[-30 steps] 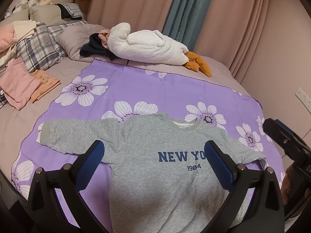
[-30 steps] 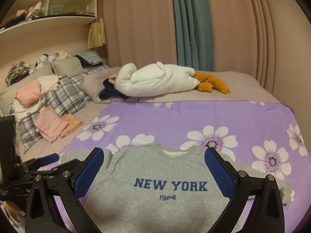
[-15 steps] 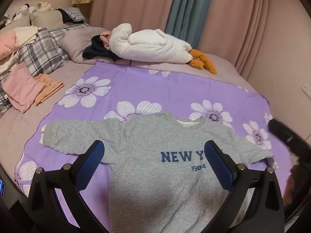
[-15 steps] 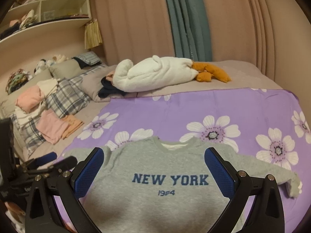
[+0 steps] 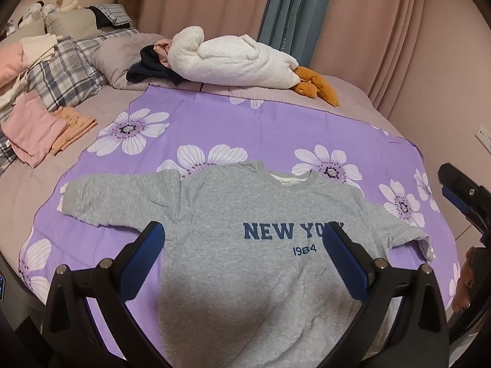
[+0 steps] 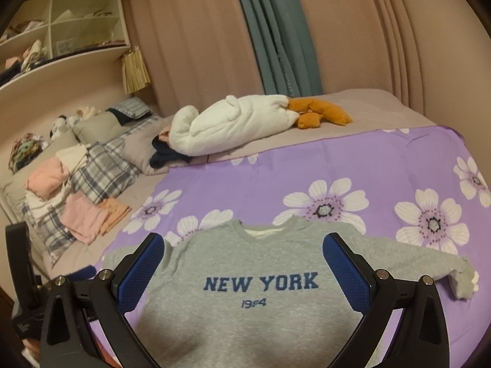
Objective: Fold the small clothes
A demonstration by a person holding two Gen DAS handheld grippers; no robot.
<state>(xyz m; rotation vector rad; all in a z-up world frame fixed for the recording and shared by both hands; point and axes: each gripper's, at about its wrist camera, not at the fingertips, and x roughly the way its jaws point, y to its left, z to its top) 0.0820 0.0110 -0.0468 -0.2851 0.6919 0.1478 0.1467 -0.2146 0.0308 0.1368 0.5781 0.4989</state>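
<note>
A grey "NEW YORK 1984" sweatshirt (image 5: 251,214) lies flat, face up, on a purple flowered sheet (image 5: 245,128), both sleeves spread out to the sides. It also shows in the right wrist view (image 6: 264,263). My left gripper (image 5: 244,242) is open and empty, held above the shirt's lower left body. My right gripper (image 6: 244,251) is open and empty above the chest print. The right gripper's body shows at the right edge of the left wrist view (image 5: 463,196).
A white plush goose (image 5: 233,58) with orange feet lies across the far end of the bed. Folded pink and orange clothes (image 5: 43,125) sit at the left beside plaid pillows (image 5: 64,73). Curtains (image 6: 276,36) and a wall shelf (image 6: 61,36) stand behind.
Both grippers have lifted and pulled back a little, so more of the bed and shirt shows. The shirt has not moved. Both jaws stay open.
</note>
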